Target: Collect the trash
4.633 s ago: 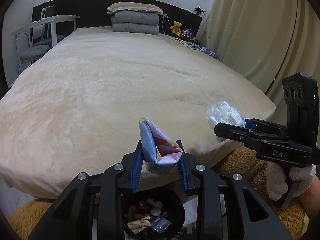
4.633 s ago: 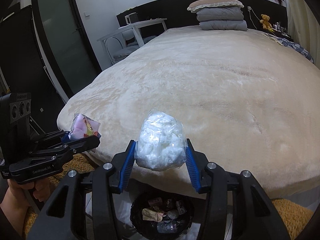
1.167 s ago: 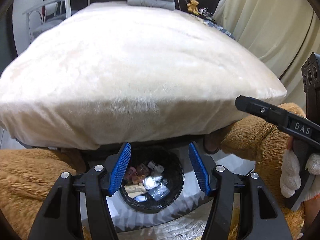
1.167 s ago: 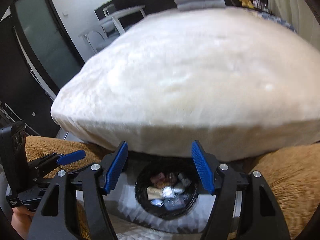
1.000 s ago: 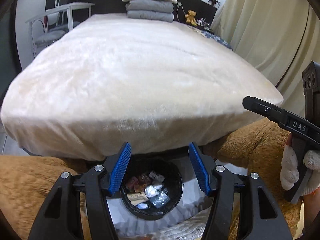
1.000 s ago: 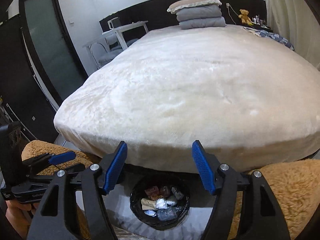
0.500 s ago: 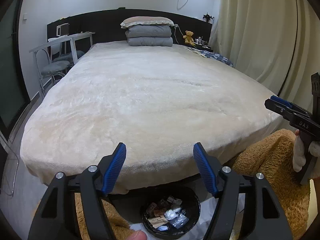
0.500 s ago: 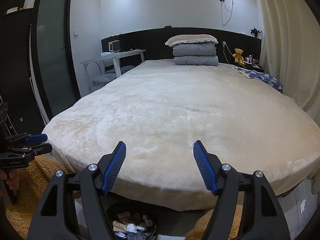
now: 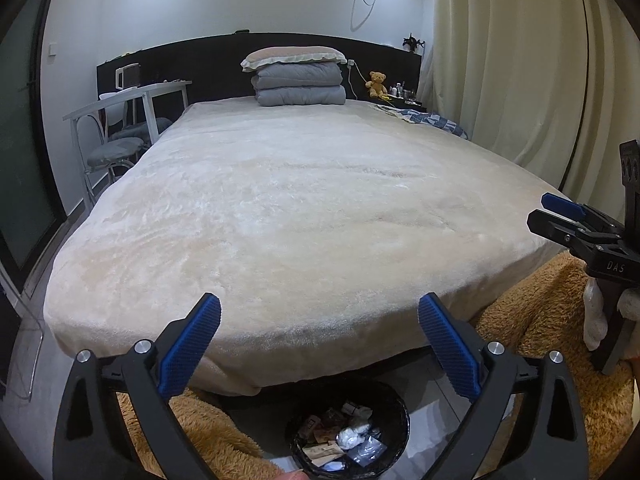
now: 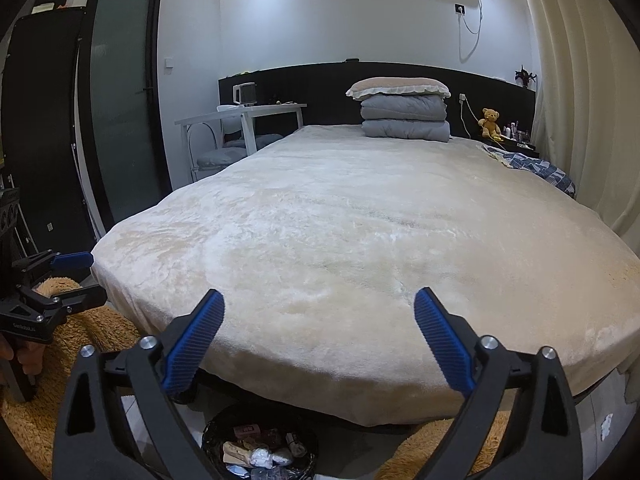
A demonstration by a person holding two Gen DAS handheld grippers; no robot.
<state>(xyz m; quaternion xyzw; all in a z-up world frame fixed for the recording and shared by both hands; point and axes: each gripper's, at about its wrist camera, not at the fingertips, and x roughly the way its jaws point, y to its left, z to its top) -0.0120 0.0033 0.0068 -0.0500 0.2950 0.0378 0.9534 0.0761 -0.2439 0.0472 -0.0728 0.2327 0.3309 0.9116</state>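
The left gripper (image 9: 319,316) is spread wide with nothing between its blue pads (image 9: 191,346), and the right gripper (image 10: 319,313) is just as wide and just as empty. Both hang above the foot of the bed (image 9: 304,208), facing along it toward the pillow (image 10: 398,88) and the folded grey quilts (image 10: 404,118) at the far end. Below and between the fingers, on the floor against the bed's edge, stands the black bin (image 9: 394,408), and the trash (image 9: 344,438) lies inside it: crumpled wrappers and a white wad. No loose trash shows on the cream blanket, so the collecting looks finished or close to it.

The risks from here are small. The bin sits tight under the overhanging blanket and beside the shaggy brown rug (image 9: 544,320); a low gripper could knock its rim and tip the wrappers out. A small pale scrap may be lying unseen against the pale blanket, and the patterned cloth (image 10: 536,168) by the curtain could hide more.
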